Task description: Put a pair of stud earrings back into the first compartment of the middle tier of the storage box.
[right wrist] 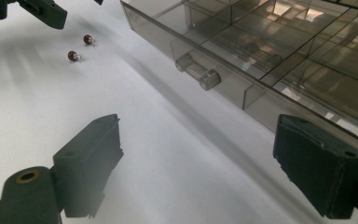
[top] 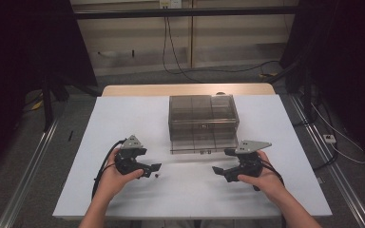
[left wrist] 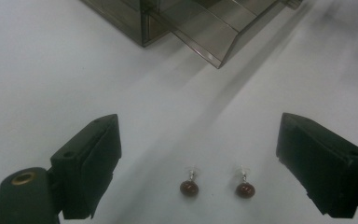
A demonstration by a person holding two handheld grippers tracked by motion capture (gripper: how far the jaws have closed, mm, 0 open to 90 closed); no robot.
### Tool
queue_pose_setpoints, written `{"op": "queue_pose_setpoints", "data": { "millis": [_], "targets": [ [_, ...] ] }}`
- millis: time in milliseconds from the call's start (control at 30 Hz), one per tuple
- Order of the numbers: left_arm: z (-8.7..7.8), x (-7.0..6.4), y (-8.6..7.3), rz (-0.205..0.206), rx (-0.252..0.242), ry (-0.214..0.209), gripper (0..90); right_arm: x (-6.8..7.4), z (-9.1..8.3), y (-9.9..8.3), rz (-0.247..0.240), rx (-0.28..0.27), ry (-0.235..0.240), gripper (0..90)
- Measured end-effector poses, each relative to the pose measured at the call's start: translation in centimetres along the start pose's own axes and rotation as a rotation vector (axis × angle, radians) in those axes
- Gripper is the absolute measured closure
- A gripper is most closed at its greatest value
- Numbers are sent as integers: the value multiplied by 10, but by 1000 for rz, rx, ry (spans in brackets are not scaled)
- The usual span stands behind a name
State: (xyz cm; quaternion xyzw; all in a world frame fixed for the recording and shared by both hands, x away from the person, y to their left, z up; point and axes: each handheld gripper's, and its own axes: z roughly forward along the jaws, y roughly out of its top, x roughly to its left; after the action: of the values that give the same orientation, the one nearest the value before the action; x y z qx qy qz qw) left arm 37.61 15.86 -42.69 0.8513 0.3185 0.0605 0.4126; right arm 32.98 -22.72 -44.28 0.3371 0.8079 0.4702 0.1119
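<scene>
A smoky, transparent plastic organiser box with divided compartments stands at the middle of a white table top, its shallow drawer pulled out toward the person. Two small dark-red bead earrings on silver posts lie on the white surface just in front of the box's near left corner; from the high view they read as little more than a single reddish speck.

The left gripper, held in the person's left hand, sits in front of and to the left of the box, its black jaws spread wide with nothing between them. Its own camera separates what the high view blurs: one earring and a second earring lie side by side, apart from each other, in the open gap between the jaws but touching neither, with the drawer's front corner beyond them.

The right gripper, in the right hand, hovers in front of the box's right side, jaws likewise wide apart and empty. Its camera gives the closest look at the drawer: a clear cylindrical handle on the front wall and partitioned cells behind it. Farther from the box in that view, both earrings rest near the left gripper's jaw tip.
</scene>
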Motion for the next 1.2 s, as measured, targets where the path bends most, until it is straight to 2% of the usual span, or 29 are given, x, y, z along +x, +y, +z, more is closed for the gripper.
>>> {"op": "queue_pose_setpoints", "data": {
  "millis": [133,233,267,400,433,500,567,633,767,1000,1200],
  "targets": [
    [-2,2,-2,-11,26,12,181,-1,0,-2,1,7,-5,146],
    [-4,2,-1,-24,14,15,260,-1,-2,-2,-4,5,-12,146],
    [-5,2,-1,-28,8,19,260,-1,-3,-2,-7,2,-13,146],
    [-9,3,-2,-39,15,11,349,-3,-4,-2,2,-4,-16,153],
    [-8,3,-3,-33,18,7,353,-3,-4,-2,4,-4,-13,157],
    [-6,1,-5,-25,34,1,431,-3,-4,-2,2,0,-11,160],
    [-3,0,-7,-16,59,-8,473,-2,-3,-1,-4,-1,-11,159],
    [-2,-1,-8,7,73,7,552,0,-3,0,-8,-1,-12,159],
    [2,-3,-10,28,105,6,657,2,-3,0,-13,-2,-2,159],
    [7,-3,-11,62,128,18,709,7,-6,1,-28,-13,18,158],
    [11,-2,-12,61,153,-2,758,8,-8,1,-25,-15,15,157]
  ]
}}
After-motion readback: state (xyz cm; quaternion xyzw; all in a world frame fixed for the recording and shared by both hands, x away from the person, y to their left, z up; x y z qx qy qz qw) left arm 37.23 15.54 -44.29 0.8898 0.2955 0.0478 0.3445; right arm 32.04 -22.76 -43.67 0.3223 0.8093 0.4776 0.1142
